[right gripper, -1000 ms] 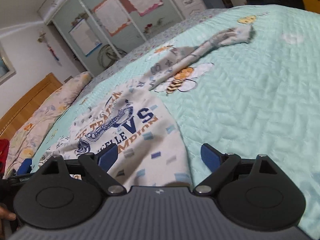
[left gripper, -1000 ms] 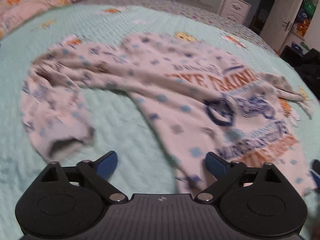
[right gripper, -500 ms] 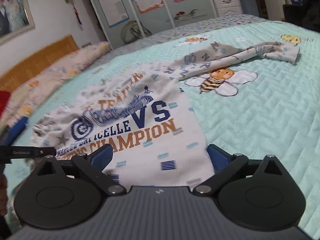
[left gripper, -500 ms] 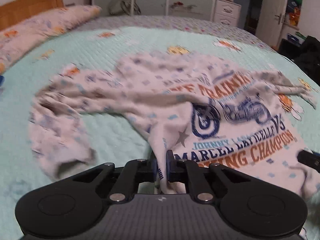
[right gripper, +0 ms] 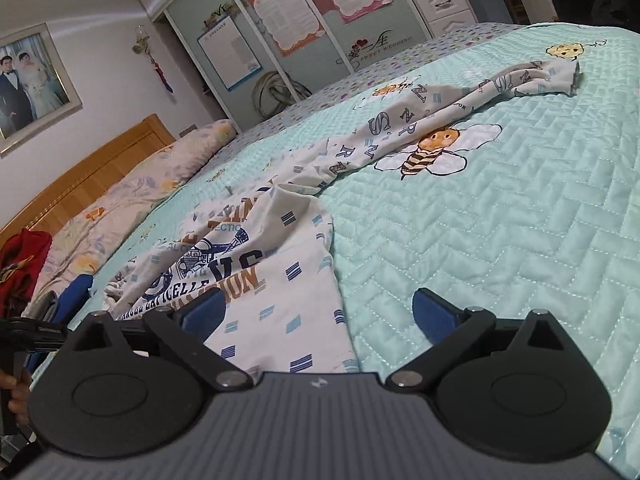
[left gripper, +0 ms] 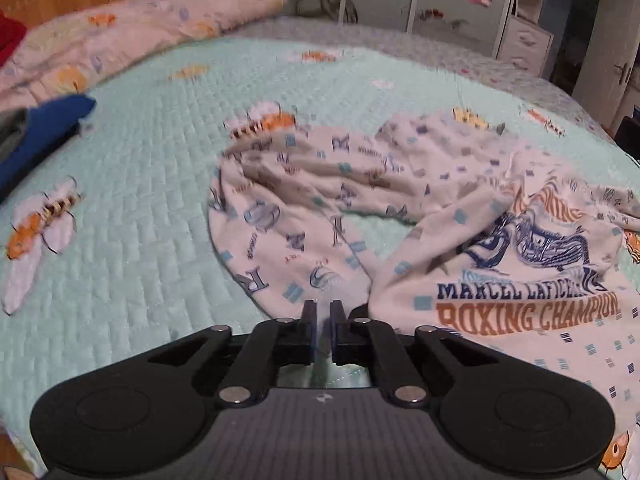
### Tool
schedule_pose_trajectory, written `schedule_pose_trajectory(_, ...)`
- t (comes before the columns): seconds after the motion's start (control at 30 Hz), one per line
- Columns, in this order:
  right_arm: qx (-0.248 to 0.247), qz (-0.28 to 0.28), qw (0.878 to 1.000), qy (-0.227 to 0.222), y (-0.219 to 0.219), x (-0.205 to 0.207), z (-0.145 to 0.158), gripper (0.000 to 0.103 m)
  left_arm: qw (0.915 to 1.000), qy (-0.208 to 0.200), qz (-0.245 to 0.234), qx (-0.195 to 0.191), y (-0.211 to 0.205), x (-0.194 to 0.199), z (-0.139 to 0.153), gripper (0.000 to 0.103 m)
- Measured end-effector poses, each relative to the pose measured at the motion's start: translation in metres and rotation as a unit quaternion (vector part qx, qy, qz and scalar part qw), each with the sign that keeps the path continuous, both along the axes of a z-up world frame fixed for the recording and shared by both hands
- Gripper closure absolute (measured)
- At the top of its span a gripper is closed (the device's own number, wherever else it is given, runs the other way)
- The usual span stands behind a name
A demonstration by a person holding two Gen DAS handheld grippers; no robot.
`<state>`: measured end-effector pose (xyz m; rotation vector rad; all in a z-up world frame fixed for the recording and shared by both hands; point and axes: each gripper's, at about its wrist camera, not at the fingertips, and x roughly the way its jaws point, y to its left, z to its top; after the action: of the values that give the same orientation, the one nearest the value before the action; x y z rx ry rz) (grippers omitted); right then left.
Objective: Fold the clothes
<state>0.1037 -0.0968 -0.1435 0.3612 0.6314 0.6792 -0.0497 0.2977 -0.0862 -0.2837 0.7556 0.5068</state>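
The mint quilted bedspread [right gripper: 500, 216] lies bare and open to the right of the printed long-sleeve shirt [left gripper: 500, 264], whose right sleeve [right gripper: 460, 100] stretches toward the far edge. The left gripper [left gripper: 322, 318] is clenched, apparently pinching the shirt's hem just beside the left sleeve [left gripper: 288, 224], though blur hides the contact. The right gripper [right gripper: 320, 312] gapes wide over the hem, gripping nothing. Pillows [left gripper: 120, 36], a blue garment [left gripper: 44, 128] and red clothing [right gripper: 22, 256] crowd the headboard side.
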Motion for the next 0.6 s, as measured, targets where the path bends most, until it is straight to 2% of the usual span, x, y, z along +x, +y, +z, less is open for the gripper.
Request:
schedule_pose_trajectory(0.2,0.009,-0.002,1.000,0.000,-0.001,-0.001,-0.003,0.003,0.9939,-0.087,-0.066,0.012,-0.047,0.014,0.039,0.085)
schedule_pose_trajectory(0.23,0.007,-0.002,1.000,-0.001,-0.001,-0.001,-0.003,0.003,0.9919,-0.092,-0.086,0.012,-0.057,0.022,0.042,0.077)
schedule_pose_trajectory(0.27,0.004,-0.002,1.000,-0.001,0.000,-0.001,-0.003,0.003,0.9904,-0.089,-0.105,0.011,-0.067,0.032,0.041,0.066)
schedule_pose_trajectory(0.3,0.001,-0.002,1.000,-0.001,0.001,-0.001,-0.002,0.003,0.9894,-0.078,-0.122,0.007,-0.076,0.044,0.036,0.061)
schedule_pose_trajectory(0.43,-0.009,-0.005,1.000,0.000,0.006,0.001,0.006,0.003,0.9857,-0.012,-0.167,-0.016,-0.099,0.090,0.010,0.064)
schedule_pose_trajectory(0.53,0.017,0.002,0.999,-0.029,0.015,0.013,0.018,0.003,0.9834,-0.014,-0.181,-0.007,-0.098,0.108,0.012,0.064)
schedule_pose_trajectory(0.6,0.037,0.008,0.998,-0.046,0.024,0.029,0.025,0.003,0.9853,-0.017,-0.169,-0.019,-0.083,0.122,0.018,0.063)
